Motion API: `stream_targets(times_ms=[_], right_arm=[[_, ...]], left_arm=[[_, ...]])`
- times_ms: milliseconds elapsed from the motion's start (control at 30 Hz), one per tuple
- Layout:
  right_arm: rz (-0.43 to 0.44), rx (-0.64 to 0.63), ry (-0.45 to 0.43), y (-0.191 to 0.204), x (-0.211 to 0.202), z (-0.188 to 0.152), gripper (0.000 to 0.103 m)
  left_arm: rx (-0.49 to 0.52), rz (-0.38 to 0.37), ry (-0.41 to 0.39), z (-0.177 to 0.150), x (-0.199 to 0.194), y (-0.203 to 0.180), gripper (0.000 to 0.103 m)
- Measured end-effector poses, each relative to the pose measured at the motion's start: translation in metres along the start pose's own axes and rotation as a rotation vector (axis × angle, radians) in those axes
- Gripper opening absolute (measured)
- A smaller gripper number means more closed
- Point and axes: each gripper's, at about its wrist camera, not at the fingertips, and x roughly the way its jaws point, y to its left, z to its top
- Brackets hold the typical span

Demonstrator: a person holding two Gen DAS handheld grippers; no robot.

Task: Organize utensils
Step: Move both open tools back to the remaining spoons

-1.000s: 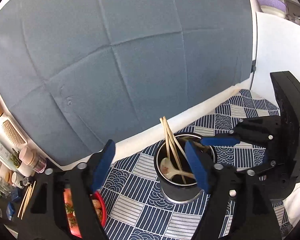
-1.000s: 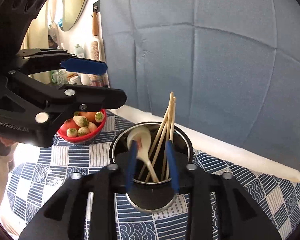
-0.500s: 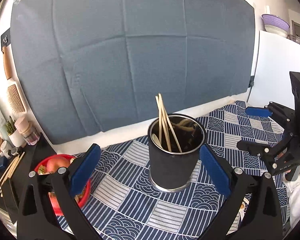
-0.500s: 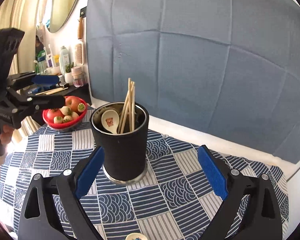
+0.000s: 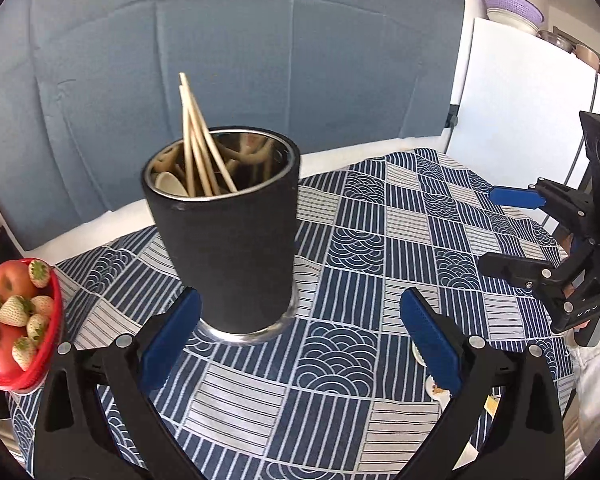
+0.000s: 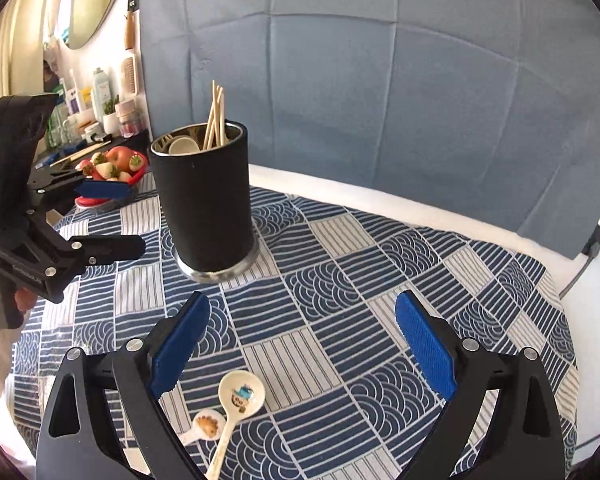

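A red fruit bowl [image 5: 40, 364] (apples, pale strawberries) sits on the blue patterned tablecloth [image 5: 360, 248].

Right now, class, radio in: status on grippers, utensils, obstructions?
Left gripper open, empty. Right gripper open, empty. Two spoons loose on cloth; chopsticks in holder. Path clear.

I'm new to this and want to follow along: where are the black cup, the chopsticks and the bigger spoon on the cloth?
Black cup [image 6: 210, 208]: right wrist view, middle of its side wall.
Chopsticks [image 6: 216, 114]: right wrist view, shafts above the rim.
Bigger spoon [image 6: 242, 394]: right wrist view, its bowl.
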Motion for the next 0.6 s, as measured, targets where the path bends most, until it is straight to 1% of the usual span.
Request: stream_targets(times_ms=[167, 300, 533, 600], right_arm=[[-0.031, 0.037, 0.055, -0.006, 0.005, -0.032, 0.091], [-0.058, 0.024, 0.113, -0.003, 0.009, -0.056, 0.091], [-0.043, 0.011, 0.173, 0.005, 0.010, -0.087, 0.090], [-0.035, 0.007, 0.193, 0.008, 0.012, -0.096, 0.090]], left_arm=[[0.042, -0.050, 0.046, -0.015, 0.025, -0.024, 0.097], [0.072, -0.071, 0.091, -0.023, 0.040, -0.040, 0.097], [0.143, -0.102, 0.160, -0.028, 0.070, -0.063, 0.097], [0.161, -0.105, 0.165, -0.031, 0.076, -0.069, 0.097]])
